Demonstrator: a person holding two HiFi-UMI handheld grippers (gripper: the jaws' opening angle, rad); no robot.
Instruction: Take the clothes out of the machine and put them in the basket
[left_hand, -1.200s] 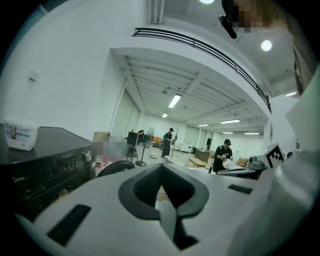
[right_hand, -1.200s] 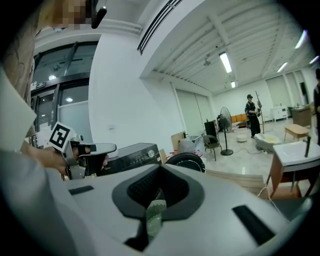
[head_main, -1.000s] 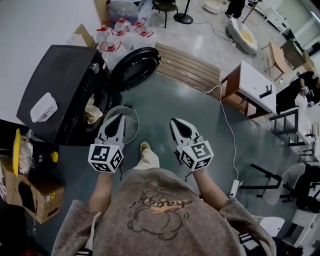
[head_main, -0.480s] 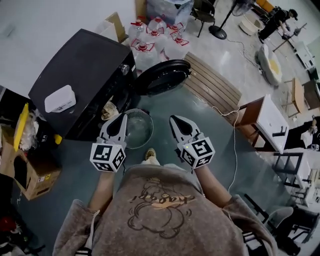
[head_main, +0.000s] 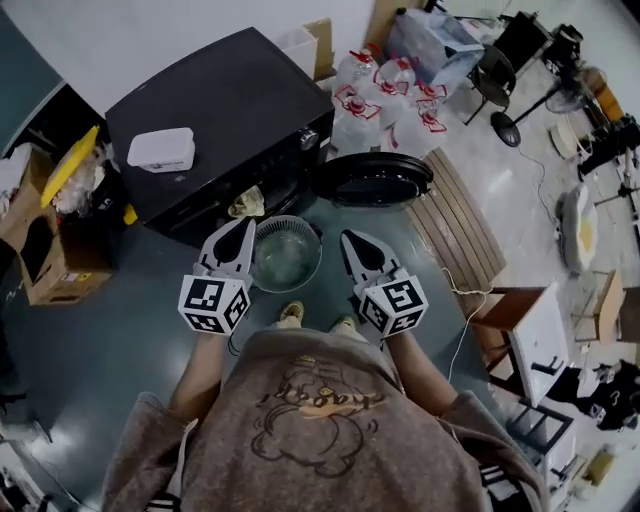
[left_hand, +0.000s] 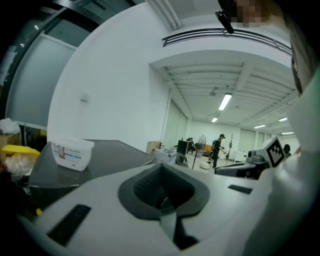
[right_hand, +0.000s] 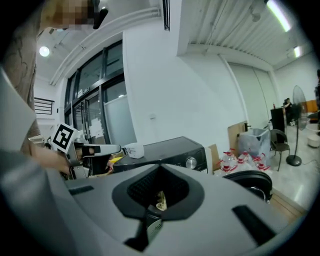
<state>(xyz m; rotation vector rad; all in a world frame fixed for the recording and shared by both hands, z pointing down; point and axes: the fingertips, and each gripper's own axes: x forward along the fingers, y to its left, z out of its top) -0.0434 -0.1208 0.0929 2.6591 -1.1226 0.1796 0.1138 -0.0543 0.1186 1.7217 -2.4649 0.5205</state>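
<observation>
Black machine (head_main: 220, 110), door (head_main: 372, 180) open, cloth (head_main: 246, 205) at its mouth.
L gripper (head_main: 243, 227) & R gripper (head_main: 352, 241) both pinched closed, empty, flanking basket (head_main: 287, 262) on floor (head_main: 110, 330).

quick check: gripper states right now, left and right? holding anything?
Left gripper: closed, jaws together, holding nothing.
Right gripper: closed, jaws together, holding nothing.
</observation>
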